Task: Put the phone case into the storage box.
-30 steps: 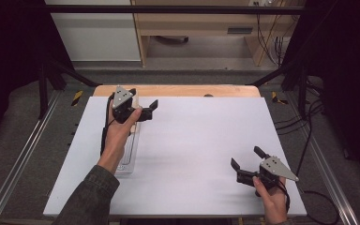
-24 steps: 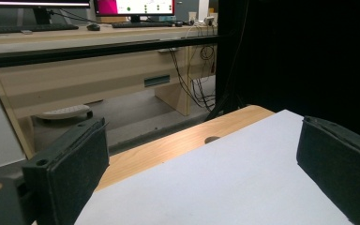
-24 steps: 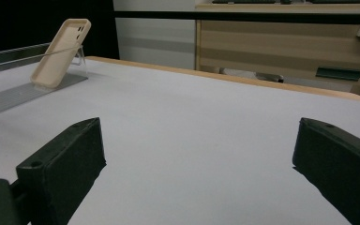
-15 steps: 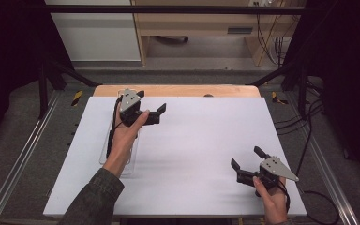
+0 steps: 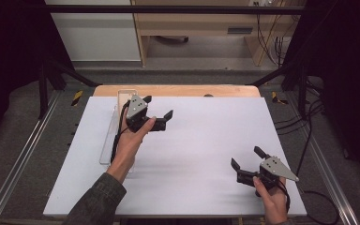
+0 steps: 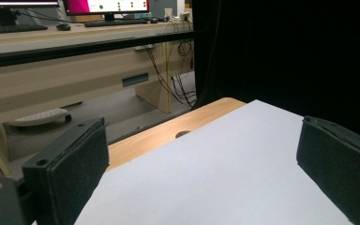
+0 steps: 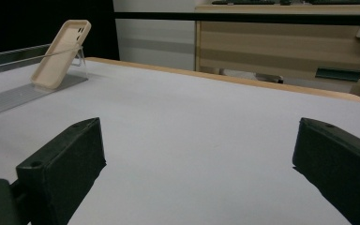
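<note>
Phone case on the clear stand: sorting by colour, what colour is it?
Beige phone case; right gripper view.

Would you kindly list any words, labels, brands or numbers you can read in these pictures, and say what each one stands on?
None can be read.
Monitor with a pink and white screen behind the far desk: marks on it too small and blurred to read.
Beige phone case leaning on the clear plastic stand: no lettering shows.
White table sheet, left gripper, right gripper: no text.

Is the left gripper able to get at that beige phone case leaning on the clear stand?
Probably yes. The left gripper hangs open beside the clear stand, and the phone case at its far end has nothing in front of it.
</note>
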